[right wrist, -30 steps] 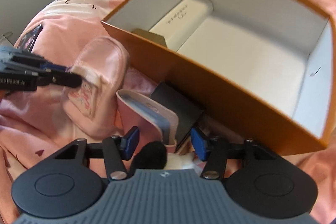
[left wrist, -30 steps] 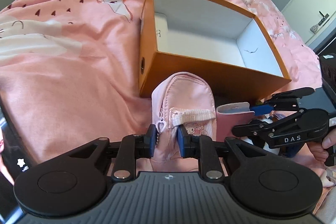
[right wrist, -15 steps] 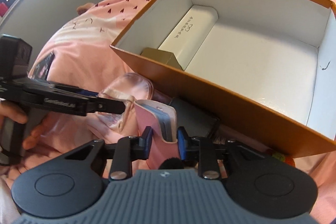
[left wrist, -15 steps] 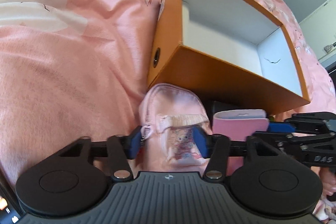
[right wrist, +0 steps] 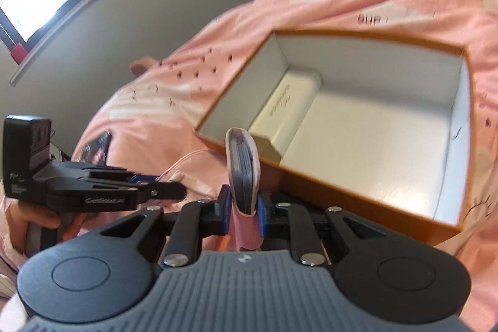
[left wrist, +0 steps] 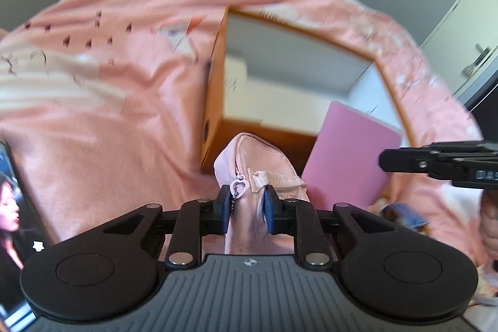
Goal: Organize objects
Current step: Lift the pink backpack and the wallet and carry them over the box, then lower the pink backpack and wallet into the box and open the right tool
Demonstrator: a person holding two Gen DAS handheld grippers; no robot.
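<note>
The pale pink pouch [left wrist: 258,173] sits low in the centre of the left wrist view, standing narrow-end up with its heart-shaped zipper pull [left wrist: 239,186] hanging on its left side. The left gripper [left wrist: 244,209] is clamped on it, both blue pads pressed into the fabric. Behind the pouch, in the middle of the frame, is the orange box [left wrist: 213,101], open-topped with a white inside, resting on the pink bedspread [left wrist: 109,114]. To the right of the pouch a flat pink face of the pink case [left wrist: 348,157] shows as a plain slab, overlapping the box's front corner; only the black tip of the right gripper appears at the right edge, so its grip cannot be read there.

The right wrist view settles that: the right gripper [right wrist: 244,209] is closed around the case [right wrist: 242,170], held upright and edge-on at lower centre, with grey-blue layers visible inside its pink cover. This view also looks down into the box [right wrist: 358,226], in the right half of the frame, where a white carton [right wrist: 286,105] lies along the left inner wall and a small gold box [right wrist: 267,150] sits in the near corner; the left view shows this only as blur. The left gripper [right wrist: 174,192] appears at the middle left, seen side-on.

A phone or tablet screen [left wrist: 12,226] lies at the far lower left of the left view.
</note>
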